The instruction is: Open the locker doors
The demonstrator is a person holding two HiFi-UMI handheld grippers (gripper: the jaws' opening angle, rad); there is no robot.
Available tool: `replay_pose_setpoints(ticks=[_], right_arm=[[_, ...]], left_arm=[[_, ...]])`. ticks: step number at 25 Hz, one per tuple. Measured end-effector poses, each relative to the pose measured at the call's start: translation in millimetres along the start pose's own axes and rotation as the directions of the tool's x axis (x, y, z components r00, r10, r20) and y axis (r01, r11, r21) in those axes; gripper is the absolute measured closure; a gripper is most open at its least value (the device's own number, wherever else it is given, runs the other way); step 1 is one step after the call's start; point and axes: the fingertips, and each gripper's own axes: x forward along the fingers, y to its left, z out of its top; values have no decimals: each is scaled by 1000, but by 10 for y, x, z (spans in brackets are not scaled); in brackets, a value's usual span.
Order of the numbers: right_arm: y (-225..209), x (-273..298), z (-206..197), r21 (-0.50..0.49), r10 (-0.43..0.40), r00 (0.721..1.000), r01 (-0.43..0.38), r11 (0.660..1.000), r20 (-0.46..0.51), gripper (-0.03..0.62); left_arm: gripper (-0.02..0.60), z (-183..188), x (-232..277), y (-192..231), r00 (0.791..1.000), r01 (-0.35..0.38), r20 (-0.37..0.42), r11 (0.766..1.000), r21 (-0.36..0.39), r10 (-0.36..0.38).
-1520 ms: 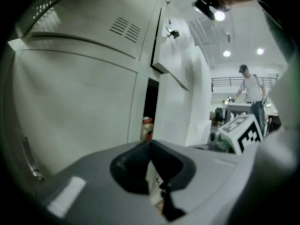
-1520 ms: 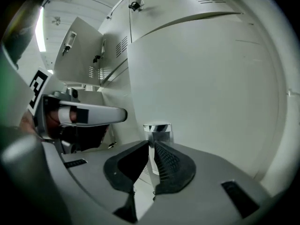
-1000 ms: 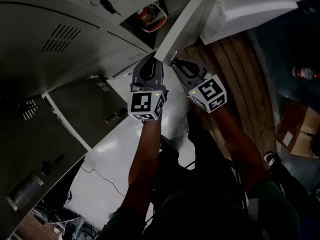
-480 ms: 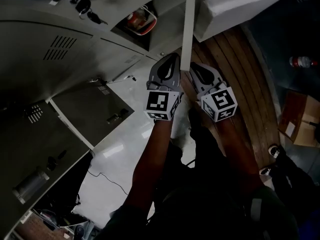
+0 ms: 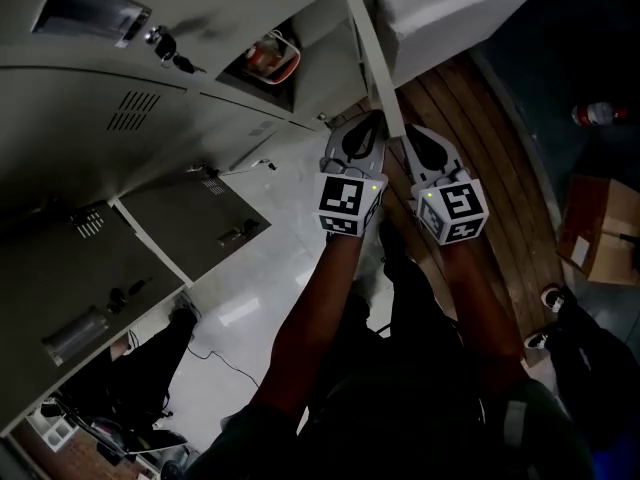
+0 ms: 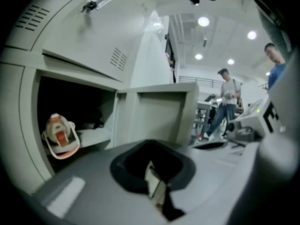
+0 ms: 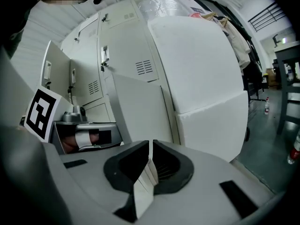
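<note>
Grey lockers (image 5: 120, 118) fill the left of the head view. One upper compartment (image 5: 268, 60) stands open, and its door (image 5: 374, 58) juts out edge-on toward me. My left gripper (image 5: 366, 130) sits against the left side of that door's lower end, jaws shut with nothing between them. On the door's right side my right gripper (image 5: 418, 140) is also shut and empty. In the left gripper view the gripper (image 6: 152, 172) faces the open compartment (image 6: 75, 107), which holds a red and white item (image 6: 58, 135). The right gripper (image 7: 150, 165) looks along the door panel (image 7: 140, 109).
Keys hang in a lock (image 5: 166, 46) on a shut upper door. Two lower locker doors (image 5: 190, 218) stand open at left. A large white block (image 5: 450, 3) stands right of the lockers. A bottle (image 5: 596, 116) and a cardboard box (image 5: 600, 230) lie on the dark floor. People (image 6: 228, 102) stand behind.
The open door has swung round from slanting left to nearly edge-on toward me. Both grippers moved right along with its lower end and stayed shut.
</note>
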Motion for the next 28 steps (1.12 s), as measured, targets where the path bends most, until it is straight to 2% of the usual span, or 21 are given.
replay_pose_setpoints(ticks=[6, 11, 17, 23, 28], right_arm=[[-216, -237, 190, 17, -62, 998, 61, 998, 19, 588], [-286, -384, 284, 14, -95, 995, 95, 995, -2, 588], [-304, -588, 542, 14, -133, 991, 132, 991, 30, 588], [-130, -885, 989, -16, -138, 985, 140, 990, 104, 588], [334, -1137, 1600, -91, -62, 980, 80, 993, 187, 588]], left_arm=[[595, 97, 143, -262, 999, 51, -18, 999, 18, -50], [595, 167, 115, -384, 997, 67, -32, 997, 27, -66], [595, 408, 8, -498, 997, 76, -18, 996, 45, -75], [595, 871, -454, -485, 998, 47, 36, 995, 86, -51], [595, 1435, -1166, -346, 994, -2, 112, 991, 133, -13]])
